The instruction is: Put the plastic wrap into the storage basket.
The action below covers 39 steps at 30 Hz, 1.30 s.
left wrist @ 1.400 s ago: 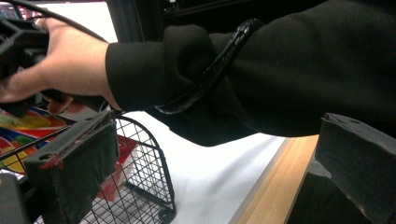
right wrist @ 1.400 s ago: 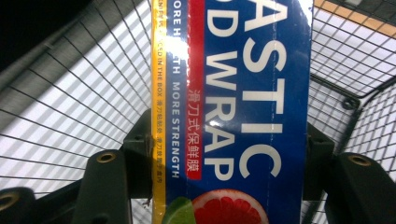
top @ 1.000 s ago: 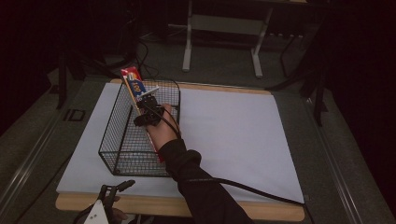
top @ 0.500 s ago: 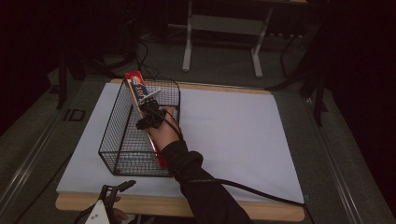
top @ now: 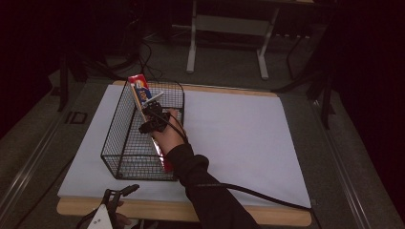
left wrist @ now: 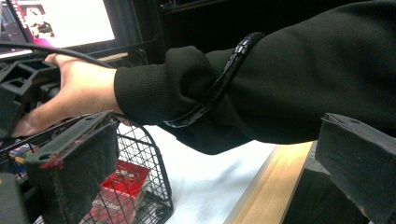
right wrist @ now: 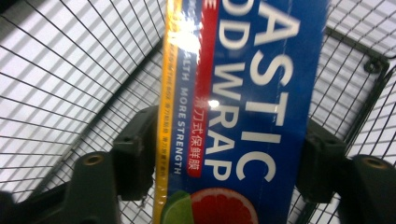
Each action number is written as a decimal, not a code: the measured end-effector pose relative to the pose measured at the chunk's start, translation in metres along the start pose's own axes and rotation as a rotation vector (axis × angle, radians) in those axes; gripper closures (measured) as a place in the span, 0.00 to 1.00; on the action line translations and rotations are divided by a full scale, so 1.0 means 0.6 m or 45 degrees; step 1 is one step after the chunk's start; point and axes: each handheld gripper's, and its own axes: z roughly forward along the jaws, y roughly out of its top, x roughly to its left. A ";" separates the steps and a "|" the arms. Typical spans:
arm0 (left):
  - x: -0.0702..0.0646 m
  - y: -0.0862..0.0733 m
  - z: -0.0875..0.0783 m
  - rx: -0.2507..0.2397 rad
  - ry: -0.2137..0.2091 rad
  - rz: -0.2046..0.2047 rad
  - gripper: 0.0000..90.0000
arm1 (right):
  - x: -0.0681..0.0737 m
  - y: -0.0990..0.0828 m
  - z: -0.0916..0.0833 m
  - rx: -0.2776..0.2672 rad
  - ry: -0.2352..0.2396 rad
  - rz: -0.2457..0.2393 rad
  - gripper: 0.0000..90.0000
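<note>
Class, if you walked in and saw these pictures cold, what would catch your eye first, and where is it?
The bright red-and-blue plastic wrap box catches the eye first: it leans in the black wire basket on the white table sheet, poking above the far rim. The right gripper straddles it, jaws just opening, gaps showing.

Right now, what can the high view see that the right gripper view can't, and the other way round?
High view: the whole white table, the person's right hand reaching into the wire basket, and the left gripper at the near edge. Right gripper view: big letters ending in WRAP and a printed grapefruit slice. Both: the wire basket, the plastic wrap box leaning in it, and the right gripper, whose jaws have just been opening with the box between them.
</note>
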 end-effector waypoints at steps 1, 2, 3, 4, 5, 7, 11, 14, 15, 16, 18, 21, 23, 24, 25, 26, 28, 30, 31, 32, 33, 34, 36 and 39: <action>0.000 0.000 0.000 0.001 0.000 0.000 0.00 | -0.001 0.001 -0.005 -0.018 0.014 0.005 0.32; 0.000 0.000 0.001 0.002 -0.001 -0.001 0.00 | -0.003 0.001 -0.010 -0.031 0.025 0.006 0.29; 0.000 0.000 0.001 0.003 -0.002 -0.001 0.00 | -0.004 0.002 -0.015 -0.044 0.048 0.015 0.25; 0.000 0.000 0.001 0.003 -0.002 0.000 0.00 | -0.006 0.003 -0.021 -0.058 0.062 0.010 0.23; 0.000 0.000 0.001 0.002 -0.002 0.000 0.00 | -0.007 0.003 -0.026 -0.065 0.065 -0.004 0.20; 0.000 -0.001 0.002 0.005 -0.003 -0.001 0.00 | -0.007 0.003 -0.036 -0.063 0.070 -0.057 0.14; 0.000 -0.001 0.002 0.007 -0.003 0.000 0.00 | -0.015 -0.002 -0.062 -0.131 0.112 -0.137 0.15; -0.001 -0.001 0.003 0.009 -0.003 0.000 0.00 | -0.024 -0.008 -0.082 -0.173 0.114 -0.203 0.15; -0.001 -0.001 0.004 0.010 -0.004 -0.002 0.00 | -0.028 -0.011 -0.089 -0.198 0.121 -0.231 0.15; -0.001 -0.002 0.004 0.011 -0.005 -0.002 0.00 | -0.032 -0.013 -0.097 -0.208 0.123 -0.252 0.15; 0.000 -0.003 0.006 0.019 -0.010 -0.006 0.00 | -0.042 -0.019 -0.112 -0.214 0.113 -0.257 0.15; 0.001 -0.003 0.008 0.018 -0.010 -0.014 0.00 | -0.060 -0.027 -0.133 -0.244 0.125 -0.231 0.15; 0.001 -0.003 0.008 0.018 -0.010 -0.014 0.00 | -0.071 -0.034 -0.147 -0.264 0.136 -0.229 0.15; 0.000 -0.003 0.009 0.020 -0.009 -0.013 0.00 | -0.076 -0.038 -0.154 -0.271 0.142 -0.229 0.15; 0.000 -0.003 0.009 0.022 -0.009 -0.012 0.00 | -0.081 -0.043 -0.160 -0.277 0.135 -0.226 0.15; 0.000 -0.003 0.009 0.023 -0.009 -0.011 0.00 | -0.087 -0.049 -0.166 -0.290 0.140 -0.226 0.15; 0.001 -0.004 0.010 0.025 -0.008 -0.014 0.00 | -0.097 -0.060 -0.177 -0.297 0.156 -0.213 0.15; 0.001 -0.004 0.011 0.027 -0.008 -0.015 0.00 | -0.107 -0.072 -0.186 -0.307 0.161 -0.212 0.15; 0.001 -0.004 0.011 0.028 -0.008 -0.013 0.00 | -0.111 -0.077 -0.190 -0.313 0.160 -0.218 0.15; 0.001 -0.004 0.011 0.029 -0.007 -0.011 0.00 | -0.114 -0.082 -0.194 -0.311 0.159 -0.218 0.15; 0.000 -0.004 0.011 0.029 -0.008 -0.013 0.00 | -0.119 -0.089 -0.199 -0.320 0.162 -0.210 0.15; 0.000 -0.004 0.011 0.030 -0.009 -0.014 0.00 | -0.123 -0.095 -0.203 -0.323 0.161 -0.210 0.15; 0.000 -0.004 0.012 0.034 -0.008 -0.013 0.00 | -0.129 -0.106 -0.211 -0.330 0.159 -0.211 0.15; 0.000 -0.005 0.012 0.034 -0.008 -0.013 0.00 | -0.137 -0.123 -0.221 -0.342 0.155 -0.216 0.15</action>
